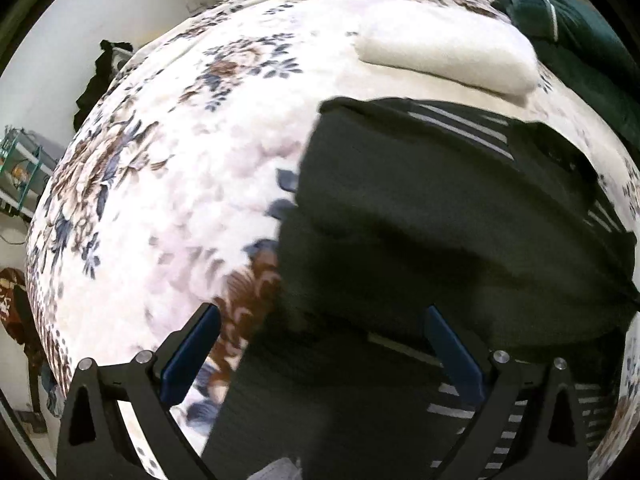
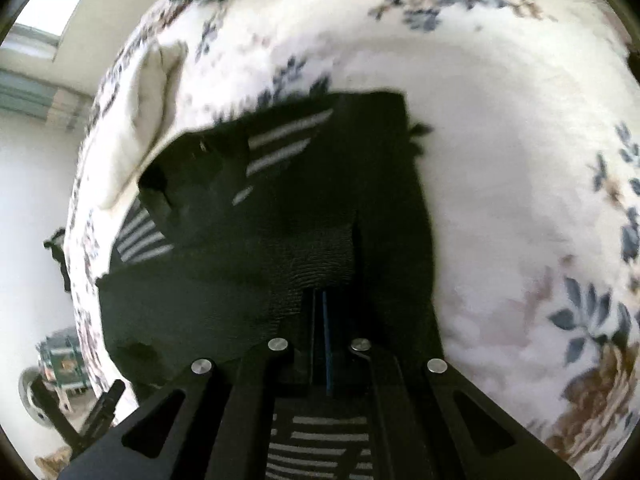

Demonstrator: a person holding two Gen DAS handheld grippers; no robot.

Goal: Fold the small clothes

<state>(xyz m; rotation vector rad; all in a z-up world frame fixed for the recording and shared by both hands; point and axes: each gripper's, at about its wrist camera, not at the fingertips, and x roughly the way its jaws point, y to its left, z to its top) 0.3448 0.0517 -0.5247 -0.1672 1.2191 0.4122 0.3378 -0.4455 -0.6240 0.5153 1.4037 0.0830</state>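
A dark garment (image 1: 420, 220) with white stripes lies partly folded on the floral blanket (image 1: 172, 168). My left gripper (image 1: 320, 310) hovers over its near left edge. It is open, the blue pads (image 1: 192, 352) stand wide apart, and nothing is between them. In the right wrist view the same dark garment (image 2: 240, 280) spreads ahead, with a raised ribbed fold running up to my right gripper (image 2: 320, 292). That gripper is shut, its fingers pressed together on the fabric at the fold's edge. More striped cloth shows beneath the fingers.
A folded cream cloth (image 1: 448, 56) lies beyond the garment, seen also as the cream cloth (image 2: 136, 128) at upper left. Dark green clothing (image 1: 580, 40) sits at the blanket's far right corner. Off the blanket's left edge are a teal shelf (image 1: 20, 168) and the floor.
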